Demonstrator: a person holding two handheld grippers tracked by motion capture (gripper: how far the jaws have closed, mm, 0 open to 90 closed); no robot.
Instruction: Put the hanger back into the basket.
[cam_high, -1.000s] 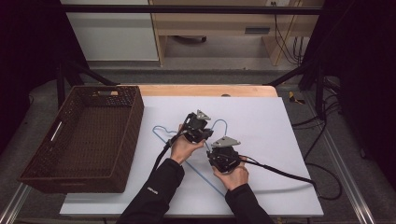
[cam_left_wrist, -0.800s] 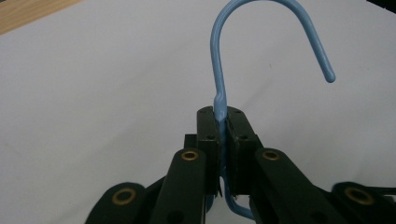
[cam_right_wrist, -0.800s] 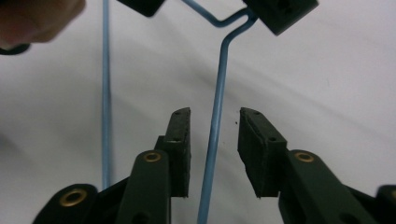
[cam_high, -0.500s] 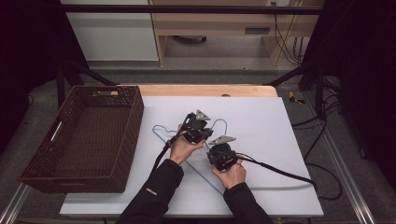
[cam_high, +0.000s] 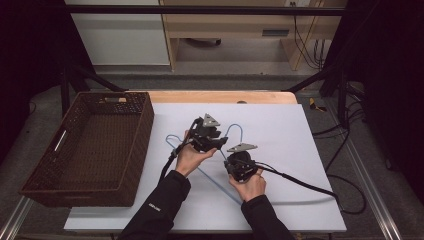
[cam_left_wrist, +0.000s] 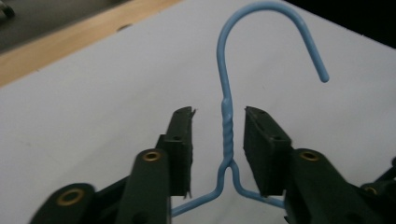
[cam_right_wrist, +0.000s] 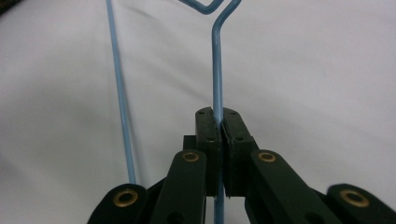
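We see a brown wicker basket (cam_high: 90, 145) at the left edge of the white table sheet (cam_high: 280, 125), well apart from the work, with nothing between it and the blue wire hanger (cam_left_wrist: 226, 122) lying flat mid-sheet. The hanger's hook points away from us toward the table's far edge, its long bottom wire running from near the basket down to our right. Our left gripper (cam_left_wrist: 218, 135) has just been opening, its jaws apart on either side of the twisted neck without touching, while our right gripper (cam_right_wrist: 218, 122) is clamped on one sloping arm.
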